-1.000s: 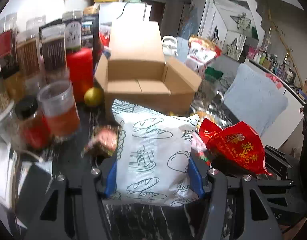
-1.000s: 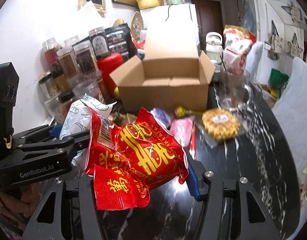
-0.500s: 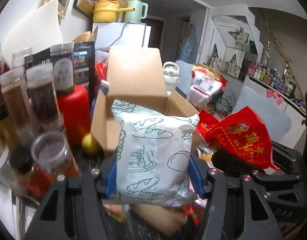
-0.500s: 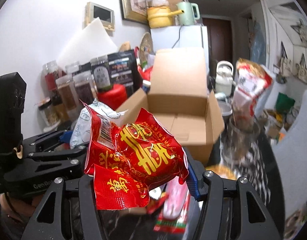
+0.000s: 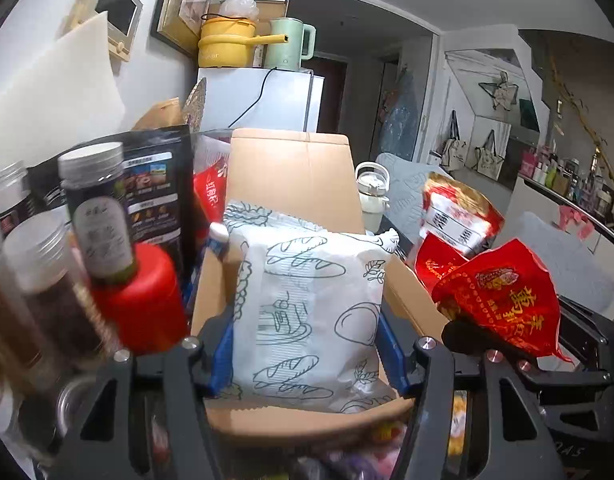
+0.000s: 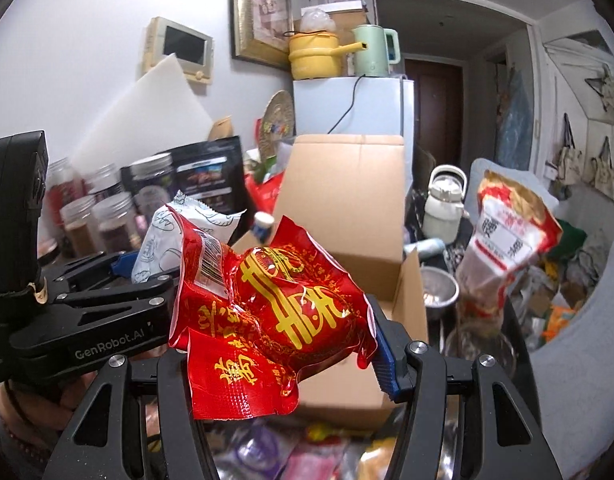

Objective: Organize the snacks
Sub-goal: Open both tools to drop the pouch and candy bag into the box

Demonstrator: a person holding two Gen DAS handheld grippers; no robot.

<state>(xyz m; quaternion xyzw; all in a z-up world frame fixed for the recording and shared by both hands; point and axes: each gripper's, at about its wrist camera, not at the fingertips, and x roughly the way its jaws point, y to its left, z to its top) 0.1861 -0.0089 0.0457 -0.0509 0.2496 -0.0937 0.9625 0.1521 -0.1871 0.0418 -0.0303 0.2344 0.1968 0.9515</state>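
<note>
My left gripper is shut on a white bread-print snack bag, held up right over the open cardboard box. My right gripper is shut on a red snack packet with gold characters, in front of the same box. In the left wrist view the red packet hangs just right of the box. In the right wrist view the left gripper and its white bag show at the left. The box's inside is hidden by the two bags.
Jars, a red canister and a dark pouch stand left of the box. A tall red-and-white snack bag and a white kettle stand to its right. Loose snacks lie blurred on the table below. A fridge stands behind.
Both grippers have risen and moved forward with their bags, from low over the table to right at the box. The grips have not changed.
</note>
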